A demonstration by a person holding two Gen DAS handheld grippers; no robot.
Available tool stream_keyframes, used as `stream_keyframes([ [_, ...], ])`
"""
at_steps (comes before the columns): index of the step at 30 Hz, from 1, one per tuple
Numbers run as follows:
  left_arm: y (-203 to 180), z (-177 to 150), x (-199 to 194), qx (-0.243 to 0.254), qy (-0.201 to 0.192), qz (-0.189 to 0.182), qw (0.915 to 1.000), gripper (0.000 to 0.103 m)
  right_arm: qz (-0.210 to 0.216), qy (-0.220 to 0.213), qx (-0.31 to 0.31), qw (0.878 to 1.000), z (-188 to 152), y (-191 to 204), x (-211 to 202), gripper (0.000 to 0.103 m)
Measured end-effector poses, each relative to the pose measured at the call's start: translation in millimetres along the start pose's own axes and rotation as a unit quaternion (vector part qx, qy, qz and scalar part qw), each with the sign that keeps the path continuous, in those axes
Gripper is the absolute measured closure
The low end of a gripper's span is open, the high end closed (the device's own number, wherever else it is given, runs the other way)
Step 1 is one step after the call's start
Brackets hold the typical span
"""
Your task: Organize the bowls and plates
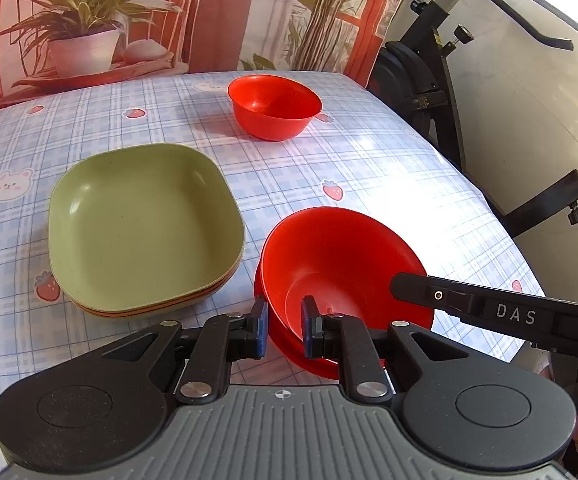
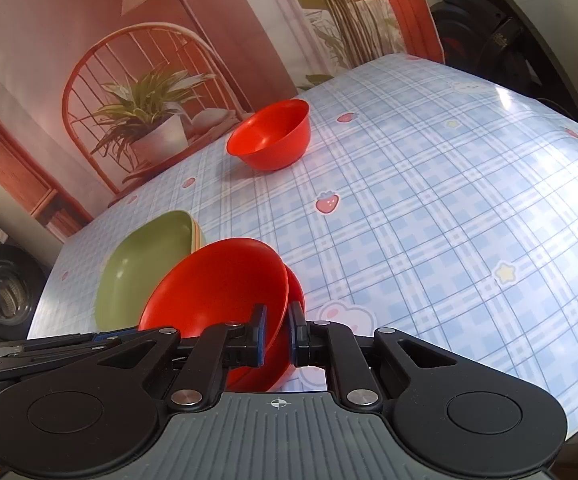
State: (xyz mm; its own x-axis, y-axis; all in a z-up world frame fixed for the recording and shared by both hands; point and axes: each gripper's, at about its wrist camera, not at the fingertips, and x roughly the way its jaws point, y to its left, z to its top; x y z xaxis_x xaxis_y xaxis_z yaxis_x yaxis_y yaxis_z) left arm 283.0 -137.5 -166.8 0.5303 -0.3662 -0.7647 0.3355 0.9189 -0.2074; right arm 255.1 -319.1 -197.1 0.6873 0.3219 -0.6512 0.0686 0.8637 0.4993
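A glossy plaid tablecloth [image 1: 369, 168] with strawberry prints covers the table. On it sits a stack of smooth, rounded-square green plates [image 1: 145, 224], their lower rims barely showing. Just beside the stack, two nested red plastic bowls [image 1: 341, 264] tilt. The left gripper [image 1: 285, 326] and right gripper [image 2: 277, 330] each pinch the near rim, jaws narrow. A lone red bowl [image 1: 275, 106] stands well apart.

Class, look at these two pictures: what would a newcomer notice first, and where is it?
First, the near red bowl, tilted in a second bowl and gripped at its rim by the left claw and right claw. Left of it sit stacked green plates; a lone red bowl stands farther back.
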Motion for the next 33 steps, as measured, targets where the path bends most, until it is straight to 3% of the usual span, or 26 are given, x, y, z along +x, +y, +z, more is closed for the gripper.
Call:
stream_keyframes([
  [25,2.5,-1.5,-8.8,-0.02,-0.016,0.011,0.9996,0.079,-0.016,-0.018,-0.009,1.0,3.4,1.7,-7.9,0.09],
  [33,1.8,-2.0,-6.9,-0.02,-0.014,0.012,0.9996,0.079,-0.017,-0.015,0.001,1.0,0.8,-5.5,-5.2,0.098],
])
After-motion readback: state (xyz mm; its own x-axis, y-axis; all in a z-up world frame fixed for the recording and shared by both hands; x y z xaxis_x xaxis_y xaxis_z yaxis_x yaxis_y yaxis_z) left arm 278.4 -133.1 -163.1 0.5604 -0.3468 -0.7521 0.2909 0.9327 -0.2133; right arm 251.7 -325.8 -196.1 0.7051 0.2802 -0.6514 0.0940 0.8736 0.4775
